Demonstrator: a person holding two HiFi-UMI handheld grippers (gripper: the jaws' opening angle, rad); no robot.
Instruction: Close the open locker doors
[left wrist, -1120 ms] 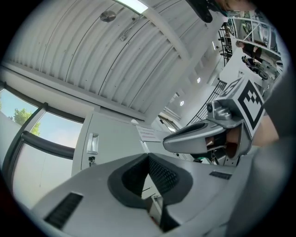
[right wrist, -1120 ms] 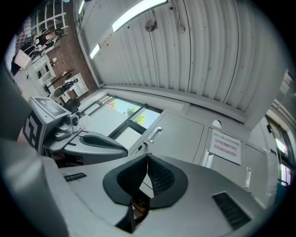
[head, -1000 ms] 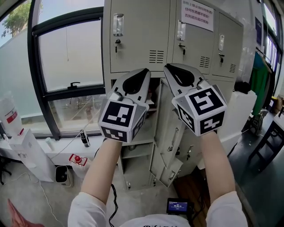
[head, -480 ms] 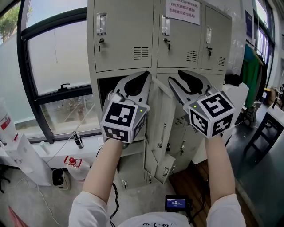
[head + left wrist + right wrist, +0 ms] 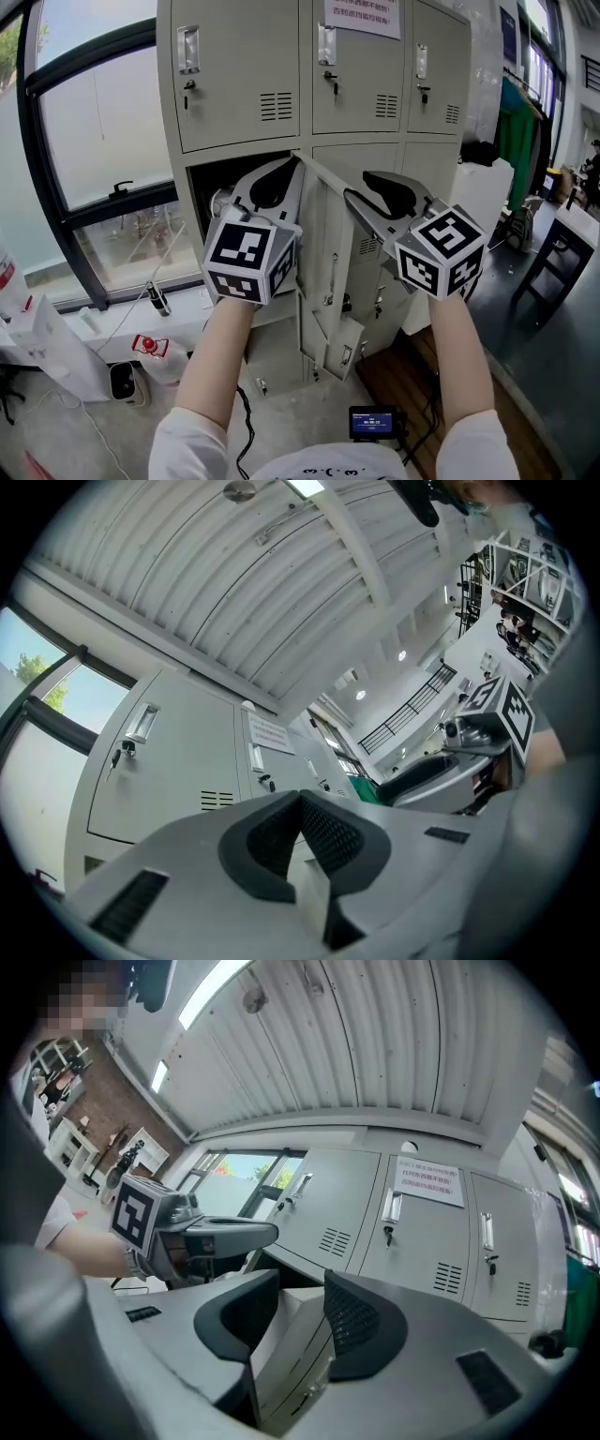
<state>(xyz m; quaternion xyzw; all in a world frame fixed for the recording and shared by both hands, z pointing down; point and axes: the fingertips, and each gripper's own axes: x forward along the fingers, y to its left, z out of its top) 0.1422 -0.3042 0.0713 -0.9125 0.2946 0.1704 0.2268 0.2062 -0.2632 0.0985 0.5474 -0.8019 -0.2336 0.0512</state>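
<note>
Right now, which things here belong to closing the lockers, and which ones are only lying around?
For the job:
- open locker door
- lower open door beneath it

Just lying about:
- white appliance on the floor
- red-labelled packet
- small screen device
- green clothing hanging at the right

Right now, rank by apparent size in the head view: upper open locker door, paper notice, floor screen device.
1. upper open locker door
2-3. Unsure: paper notice is cropped at the top; its visible part roughly matches floor screen device.
</note>
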